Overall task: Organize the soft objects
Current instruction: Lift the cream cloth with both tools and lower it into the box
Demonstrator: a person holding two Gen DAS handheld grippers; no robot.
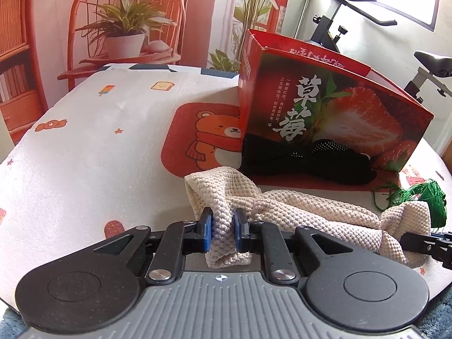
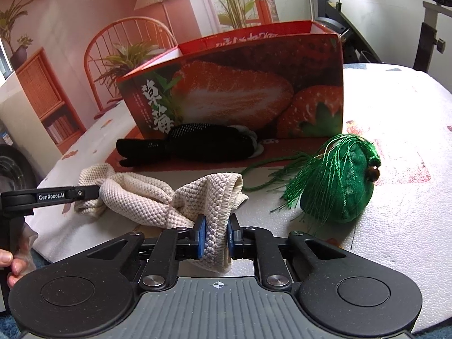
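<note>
On the table (image 1: 84, 147), toward its far right edge, stands an open-topped strawberry box (image 1: 333, 107); its inside can't be made out from either view, only the red inner wall with printed characters. Box sits on an orange bear mat (image 1: 203, 138). Black mesh gloves (image 2: 195, 144) lie flat against the box's front face, on the mat, long axis running along the box front. Green tasselled plush (image 2: 341, 186) rests near the table's right edge, loose green threads trailing toward the mat, a brown bead on its side; probably a sachet, hard to tell.

Cream knit cloth (image 1: 296, 206) is at the near edge of the table, strung between both tools, long axis left to right along that edge, twisted in the middle. Left gripper (image 1: 223, 228) is pinched narrow on the cloth's left end, blue pads pressing a bunched fold. Right gripper (image 2: 216, 236) is clamped narrow on the cloth's right end, hemmed edge caught between its pads. Gloves and box stand behind the cloth; plush sits just beside the cloth's right end. Printed backdrop (image 1: 127, 14) with chair and plants behind the table; exercise bike (image 1: 423, 65) at the far right.
</note>
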